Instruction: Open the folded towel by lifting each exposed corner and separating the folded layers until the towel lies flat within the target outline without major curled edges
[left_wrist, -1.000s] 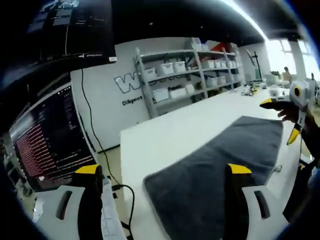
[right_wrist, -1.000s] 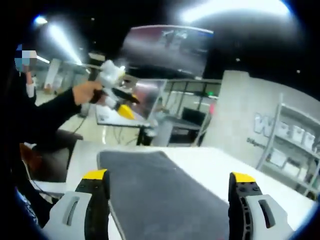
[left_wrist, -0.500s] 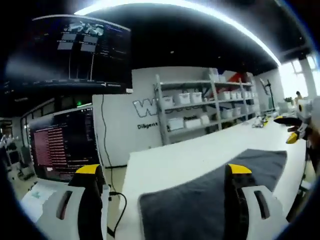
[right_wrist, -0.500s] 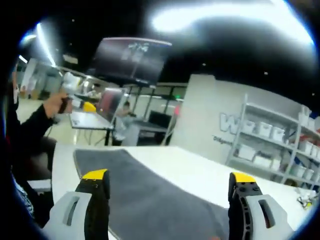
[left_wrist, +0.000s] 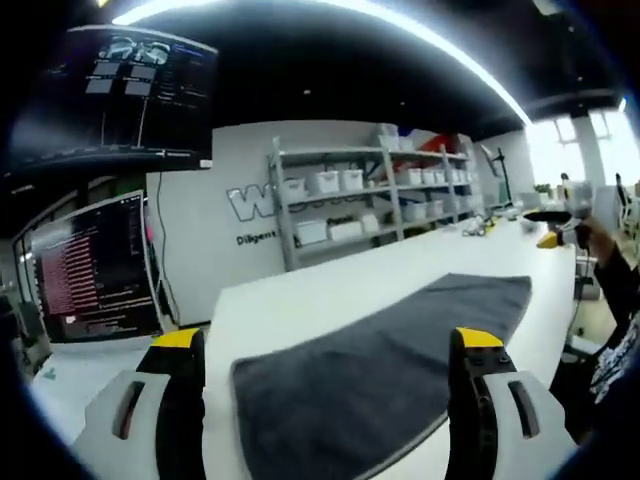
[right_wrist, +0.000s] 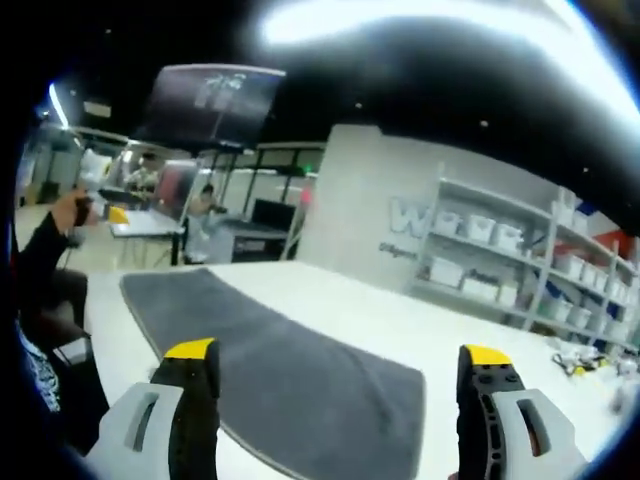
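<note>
Two tongs, left tongs (left_wrist: 320, 345) and right tongs (right_wrist: 340, 355), hang wide open and empty above the gray towel (left_wrist: 380, 345), which lies long and folded on the white tabletop (left_wrist: 330, 290) just beyond both. We judge each should drop to its nearest corner, pinch only the top layer, and peel slowly. Shelving (left_wrist: 350, 195) stands far behind.

A plain dark grey terry towel (left_wrist: 370, 375) lies on the glossy white worktop (left_wrist: 330, 290); both grippers' black fingers (right_wrist: 195, 400) carry bright yellow tips.
</note>
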